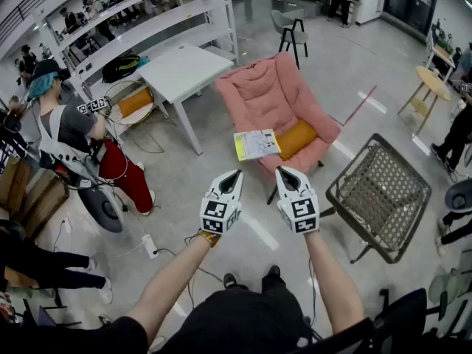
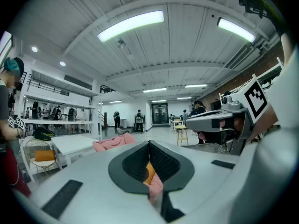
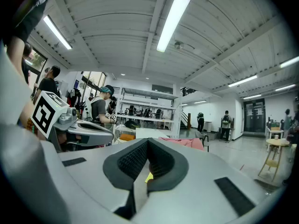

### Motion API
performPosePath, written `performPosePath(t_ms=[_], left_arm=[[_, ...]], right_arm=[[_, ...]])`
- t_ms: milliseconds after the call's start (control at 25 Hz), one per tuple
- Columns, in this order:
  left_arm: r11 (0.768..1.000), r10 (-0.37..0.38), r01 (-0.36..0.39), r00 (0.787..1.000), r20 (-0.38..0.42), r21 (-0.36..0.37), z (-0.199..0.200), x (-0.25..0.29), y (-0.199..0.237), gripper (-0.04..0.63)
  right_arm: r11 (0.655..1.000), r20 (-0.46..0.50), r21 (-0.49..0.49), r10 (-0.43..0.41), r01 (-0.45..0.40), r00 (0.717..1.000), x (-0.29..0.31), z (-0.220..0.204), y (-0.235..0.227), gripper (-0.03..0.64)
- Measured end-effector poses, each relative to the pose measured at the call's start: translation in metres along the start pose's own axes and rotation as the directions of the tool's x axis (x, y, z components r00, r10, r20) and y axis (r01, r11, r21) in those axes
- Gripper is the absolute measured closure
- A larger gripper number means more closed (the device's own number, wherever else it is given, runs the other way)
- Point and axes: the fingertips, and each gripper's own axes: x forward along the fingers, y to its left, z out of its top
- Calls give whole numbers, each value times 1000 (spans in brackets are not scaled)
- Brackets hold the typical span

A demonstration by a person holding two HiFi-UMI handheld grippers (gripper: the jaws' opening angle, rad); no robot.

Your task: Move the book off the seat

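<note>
A book (image 1: 257,144) with a yellow-and-white cover lies on the front of the seat of a pink padded chair (image 1: 269,94), beside an orange cushion (image 1: 297,138). My left gripper (image 1: 237,174) and right gripper (image 1: 279,171) hover side by side just short of the chair's front edge, both shut and empty, tips pointing at the book. In the left gripper view the closed jaws frame a sliver of orange cushion (image 2: 149,173) and pink chair. A strip of yellow book (image 3: 148,176) shows between the jaw tips in the right gripper view.
A wicker-seat metal chair (image 1: 381,195) stands to the right of the pink chair. A white table (image 1: 183,72) and shelving are to the back left. A person in red trousers (image 1: 122,169) stands at left. Cables and a power strip (image 1: 150,245) lie on the floor.
</note>
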Motion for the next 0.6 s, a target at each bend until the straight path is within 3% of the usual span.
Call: performPosePath(t_ms=[360, 600], left_arm=[[1000, 8, -8, 999, -35, -4, -14, 10, -1, 583], [1000, 30, -30, 998, -55, 1, -20, 23, -6, 583]], right_arm=[[996, 10, 51, 75, -76, 997, 2, -12, -3, 601], [995, -9, 29, 94, -94, 996, 6, -27, -21, 601]])
